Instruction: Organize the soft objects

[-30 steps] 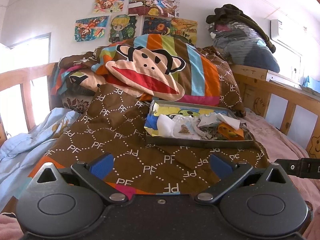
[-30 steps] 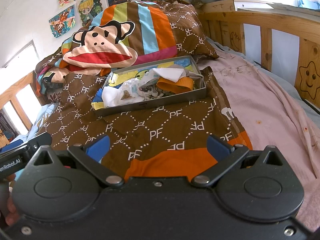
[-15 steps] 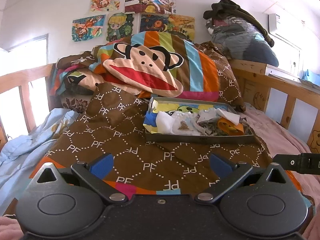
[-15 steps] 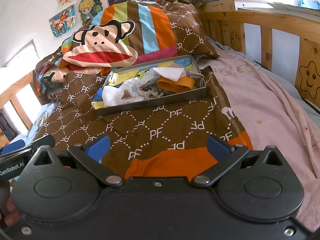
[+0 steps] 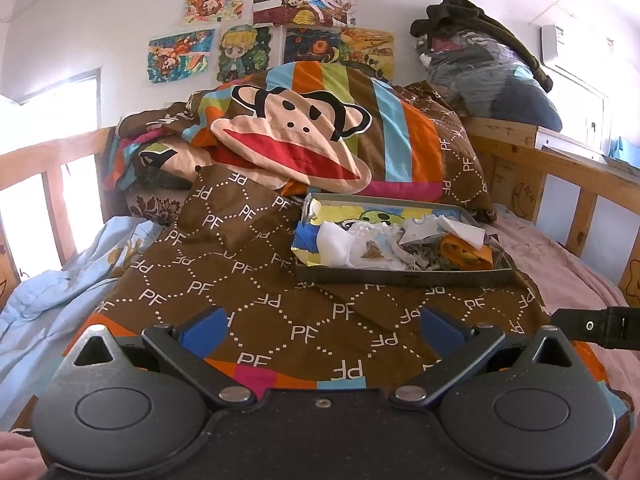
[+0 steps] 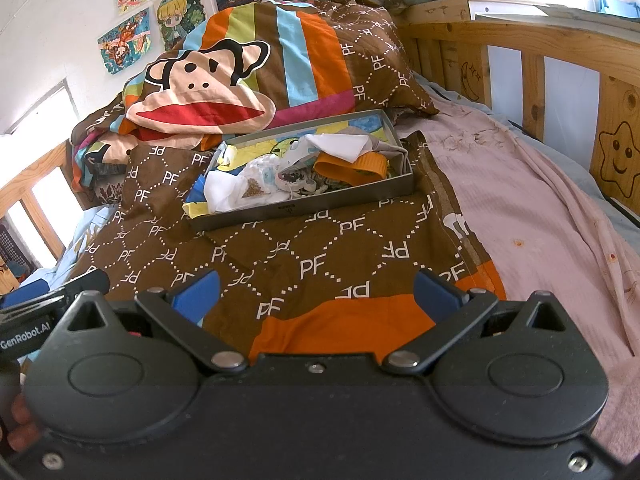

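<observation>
Soft objects point(image 5: 404, 246), a jumble of small cloth pieces, lie piled in one shallow grey tray point(image 5: 404, 278) on the brown PF-print quilt point(image 5: 248, 280), just in front of the striped monkey-face bedding point(image 5: 296, 144). Among them: one white cloth point(image 6: 340, 145), one orange band point(image 6: 352, 168), one pale patterned piece point(image 6: 260, 178); exact total cannot be told, they overlap.

Left gripper point(image 5: 320, 326): jaws spread wide, nothing between the blue pads point(image 5: 202, 330), hovering above the quilt near the bed's foot, well short of the tray. Right gripper point(image 6: 314, 294): also wide apart, empty, over the quilt's orange stripe point(image 6: 344, 328), tray ahead and slightly left. Each gripper's tip shows at the edge of the other's view, so the two sit side by side.

Counts: two grippers, one tray, six drawings point(image 5: 288, 28) on the wall, one pink sheet point(image 6: 532, 216) right of the quilt, wooden bed rails point(image 6: 532, 48) on both sides.

Versus a second ago: the left view has shifted slightly, tray a little lower and further right in frame; right view almost unchanged; both jaws as wide as before, tray contents untouched
</observation>
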`<state>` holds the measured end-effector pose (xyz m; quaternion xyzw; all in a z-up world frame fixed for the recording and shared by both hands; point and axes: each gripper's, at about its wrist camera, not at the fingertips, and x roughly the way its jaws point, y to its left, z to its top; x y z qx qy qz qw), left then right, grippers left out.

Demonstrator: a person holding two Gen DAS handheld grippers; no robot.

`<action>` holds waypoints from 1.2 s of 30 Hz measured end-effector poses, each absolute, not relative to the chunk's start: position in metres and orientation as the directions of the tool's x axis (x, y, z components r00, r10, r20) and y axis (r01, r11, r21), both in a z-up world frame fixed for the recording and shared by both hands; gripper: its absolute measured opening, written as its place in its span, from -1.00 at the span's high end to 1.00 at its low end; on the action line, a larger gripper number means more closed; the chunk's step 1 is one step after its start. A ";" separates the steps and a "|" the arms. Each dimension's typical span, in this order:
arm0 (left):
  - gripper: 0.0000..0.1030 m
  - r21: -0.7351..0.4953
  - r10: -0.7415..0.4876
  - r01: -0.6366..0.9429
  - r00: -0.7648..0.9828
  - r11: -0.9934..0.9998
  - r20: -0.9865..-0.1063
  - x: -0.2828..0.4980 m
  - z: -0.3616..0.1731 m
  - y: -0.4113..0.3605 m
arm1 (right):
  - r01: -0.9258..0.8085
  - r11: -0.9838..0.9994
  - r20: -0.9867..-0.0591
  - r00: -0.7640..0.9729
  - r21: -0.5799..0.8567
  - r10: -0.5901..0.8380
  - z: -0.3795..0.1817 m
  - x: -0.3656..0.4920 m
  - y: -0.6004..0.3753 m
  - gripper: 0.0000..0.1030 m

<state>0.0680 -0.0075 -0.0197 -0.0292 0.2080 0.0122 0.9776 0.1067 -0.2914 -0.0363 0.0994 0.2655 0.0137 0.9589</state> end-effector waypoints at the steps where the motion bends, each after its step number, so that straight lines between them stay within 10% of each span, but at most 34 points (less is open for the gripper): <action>1: -0.99 -0.053 0.012 -0.037 0.913 0.998 -0.407 0.068 -0.020 -0.008 | 0.027 0.980 -0.506 0.859 0.198 0.079 -0.036 0.107 -0.291 -0.99; 36: -0.99 -0.035 0.012 -0.028 0.921 0.999 -0.389 0.066 -0.016 -0.008 | 0.029 0.980 -0.508 0.858 0.198 0.078 -0.037 0.106 -0.288 -0.99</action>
